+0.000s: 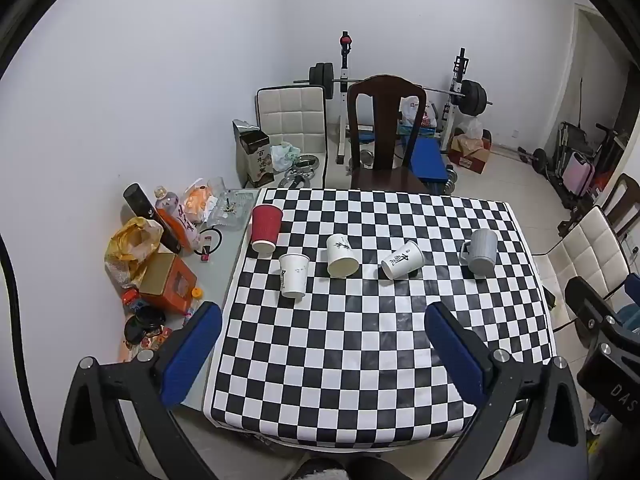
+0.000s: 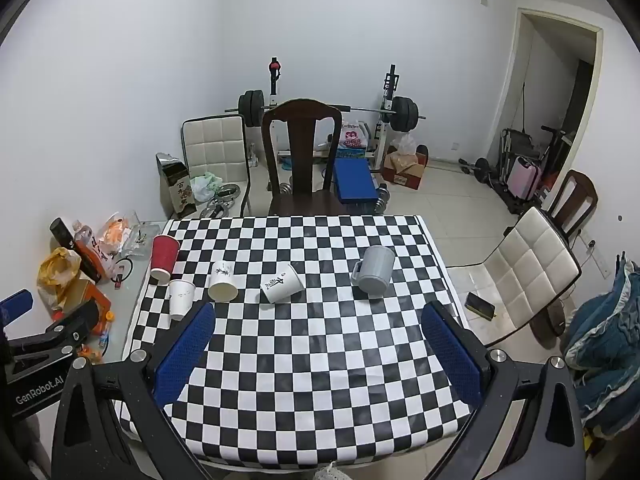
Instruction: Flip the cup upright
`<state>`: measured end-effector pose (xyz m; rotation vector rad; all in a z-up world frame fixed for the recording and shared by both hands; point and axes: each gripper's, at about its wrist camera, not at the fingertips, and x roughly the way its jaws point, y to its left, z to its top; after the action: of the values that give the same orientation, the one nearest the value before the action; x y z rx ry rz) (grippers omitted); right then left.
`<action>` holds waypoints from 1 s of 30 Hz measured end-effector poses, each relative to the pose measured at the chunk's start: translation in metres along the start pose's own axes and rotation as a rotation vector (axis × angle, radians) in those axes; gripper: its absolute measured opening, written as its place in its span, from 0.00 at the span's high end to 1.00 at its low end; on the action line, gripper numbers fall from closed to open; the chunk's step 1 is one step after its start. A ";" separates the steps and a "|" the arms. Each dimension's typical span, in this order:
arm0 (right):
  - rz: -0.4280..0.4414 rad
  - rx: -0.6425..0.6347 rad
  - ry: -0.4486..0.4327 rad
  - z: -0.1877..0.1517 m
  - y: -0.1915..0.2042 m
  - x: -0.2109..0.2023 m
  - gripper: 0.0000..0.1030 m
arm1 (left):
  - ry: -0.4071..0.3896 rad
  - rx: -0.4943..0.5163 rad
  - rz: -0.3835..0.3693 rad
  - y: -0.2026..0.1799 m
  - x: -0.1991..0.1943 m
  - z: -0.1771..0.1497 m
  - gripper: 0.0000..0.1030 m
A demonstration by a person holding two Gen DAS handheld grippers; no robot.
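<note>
Several cups sit in a row on the checkered tablecloth [image 1: 360,340]. A red paper cup [image 1: 265,230] stands upside down at the left. A white paper cup [image 1: 293,275] stands upright beside it. Two more white paper cups [image 1: 341,255] [image 1: 402,260] lie on their sides. A grey mug [image 1: 482,255] stands upside down at the right, and it shows in the right wrist view [image 2: 375,269] too. My left gripper [image 1: 324,320] is open and empty, above the near part of the cloth. My right gripper [image 2: 318,320] is open and empty, short of the cups.
Bottles, bags and an orange box [image 1: 168,282] crowd the table's left strip. A dark wooden chair [image 1: 384,136] stands behind the table, a white padded chair [image 2: 532,268] at the right with a phone [image 2: 480,306] on it. Weight bench and barbell stand by the wall.
</note>
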<state>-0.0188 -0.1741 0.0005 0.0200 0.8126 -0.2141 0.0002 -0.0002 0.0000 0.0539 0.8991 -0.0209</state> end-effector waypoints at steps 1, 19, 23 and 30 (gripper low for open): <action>0.002 0.002 -0.002 0.000 -0.001 -0.001 0.00 | -0.001 -0.002 -0.003 0.000 0.000 0.000 0.00; 0.000 -0.006 -0.019 0.001 -0.006 -0.004 0.00 | -0.011 -0.001 0.001 0.000 -0.001 0.000 0.00; 0.000 -0.007 -0.022 0.001 -0.006 -0.005 0.00 | -0.013 -0.001 0.001 0.000 -0.001 -0.001 0.00; -0.001 -0.008 -0.024 0.001 -0.006 -0.005 0.00 | -0.015 -0.002 -0.001 0.000 -0.001 -0.001 0.00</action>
<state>-0.0226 -0.1791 0.0051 0.0096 0.7895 -0.2122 -0.0012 -0.0003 0.0006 0.0514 0.8841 -0.0214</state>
